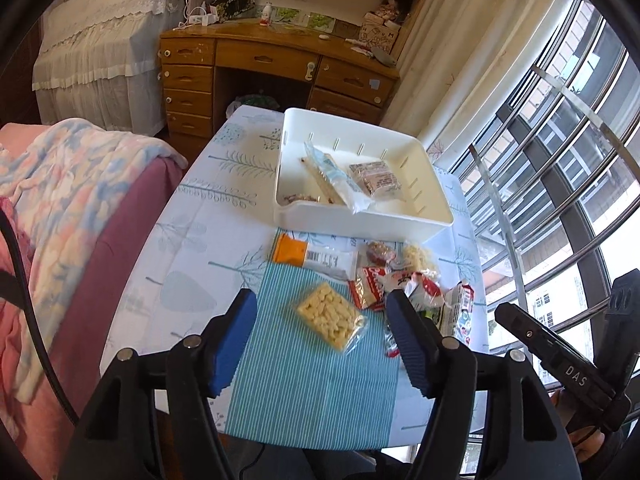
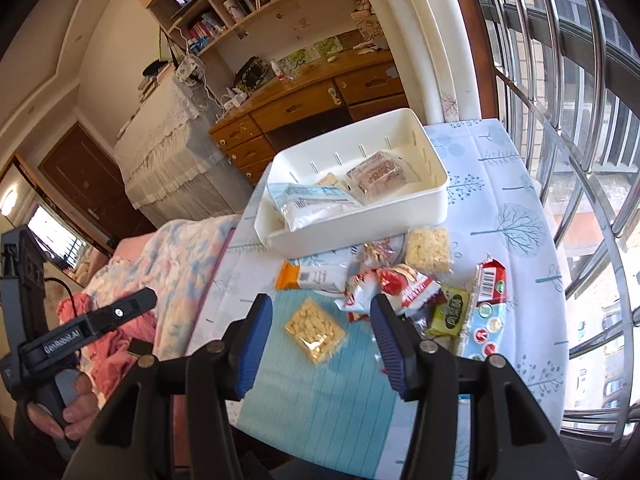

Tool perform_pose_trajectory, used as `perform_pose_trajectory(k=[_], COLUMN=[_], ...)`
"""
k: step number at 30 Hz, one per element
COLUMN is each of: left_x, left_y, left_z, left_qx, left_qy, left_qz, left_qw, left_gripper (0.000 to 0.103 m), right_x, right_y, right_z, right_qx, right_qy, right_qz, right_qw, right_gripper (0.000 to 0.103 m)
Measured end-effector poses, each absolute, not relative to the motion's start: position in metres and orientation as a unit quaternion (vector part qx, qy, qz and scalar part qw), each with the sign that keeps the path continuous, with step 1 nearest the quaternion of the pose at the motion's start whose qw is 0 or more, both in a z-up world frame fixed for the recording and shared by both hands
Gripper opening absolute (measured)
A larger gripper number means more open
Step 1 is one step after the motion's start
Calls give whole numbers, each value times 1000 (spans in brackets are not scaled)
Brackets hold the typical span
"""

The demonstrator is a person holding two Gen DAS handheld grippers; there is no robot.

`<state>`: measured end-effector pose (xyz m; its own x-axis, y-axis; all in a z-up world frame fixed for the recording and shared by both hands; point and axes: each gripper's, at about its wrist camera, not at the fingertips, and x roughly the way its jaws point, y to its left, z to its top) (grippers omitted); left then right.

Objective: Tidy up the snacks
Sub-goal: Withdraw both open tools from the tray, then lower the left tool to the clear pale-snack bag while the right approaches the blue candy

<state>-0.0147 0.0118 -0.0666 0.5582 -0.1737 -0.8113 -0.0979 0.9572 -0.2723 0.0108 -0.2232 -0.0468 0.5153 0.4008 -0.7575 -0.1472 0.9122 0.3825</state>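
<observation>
Clear crinkly square packet of pale yellow puffed pieces [image 1: 331, 316] lies flat on the teal striped cloth mat [image 1: 304, 392], near the table's front edge, a bit right of centre; its diagonal runs front-right to back-left. It sits just ahead of and between the blue ribbed pads of both tools, so either could take it, but the left gripper [image 1: 322, 344] looks the nearer and better centred, jaws spread, nothing between them. Right gripper [image 2: 320, 340] likewise spread and empty, packet [image 2: 315, 330] slightly left of its midline. My read: straight forward-and-down reach, pads closing across the packet's flat sides; thin film, will crush and slip easily. Behind it, toward mid-table: orange-and-white flat wrapper with barcode [image 1: 310, 258], red-and-white crumpled foil sachets [image 1: 384, 286], a clear bag of dry noodle block [image 2: 427, 249], a green foil square packet [image 2: 450, 312], a long glossy strip pack with coloured dots [image 2: 486, 312] near the right edge. Further back, white rigid plastic slotted bin [image 1: 360, 220] at the far end holds a light blue soft pouch [image 1: 334, 174] and a clear-wrapped pinkish block [image 1: 374, 178]. Tablecloth [image 1: 192, 240] is pale, tree-printed, soft.
</observation>
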Motion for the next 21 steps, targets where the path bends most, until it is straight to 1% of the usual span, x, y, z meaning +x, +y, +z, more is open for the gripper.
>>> perform_pose_trajectory(k=[4,8,9,11,12,13,15,21], left_x=[-16,-10,-8,-2,1,3,10,35], left_y=[10,10,9,7,6,4,0,-15], left_z=[-77,-89,-92,-98,-101,-104,-111,-140], left_qx=[-138,-138,-137,-132,-129,-127,-121,-100], left_qy=[484,502,506,516,521,525,536,580], left_qz=[-20,-20,-21,-24,-26,-29,-37,-58], left_qw=[864,854,851,846,843,841,834,806], left_gripper=[74,77,79,83,85,85,86,88], right_x=[3,-1,-1,0,0,0,1,9], right_y=[-222,-221,-221,-220,-220,-221,-223,-229], right_z=[-56,-67,-70,-76,-79,-82,-87,-113], right_qx=[103,78,73,64,60,57,57,59], right_qy=[473,486,491,499,503,505,513,554], right_qz=[156,153,152,148,145,141,135,116], right_qw=[861,857,855,852,850,849,846,822], right_gripper=[52,52,53,58,68,75,77,77])
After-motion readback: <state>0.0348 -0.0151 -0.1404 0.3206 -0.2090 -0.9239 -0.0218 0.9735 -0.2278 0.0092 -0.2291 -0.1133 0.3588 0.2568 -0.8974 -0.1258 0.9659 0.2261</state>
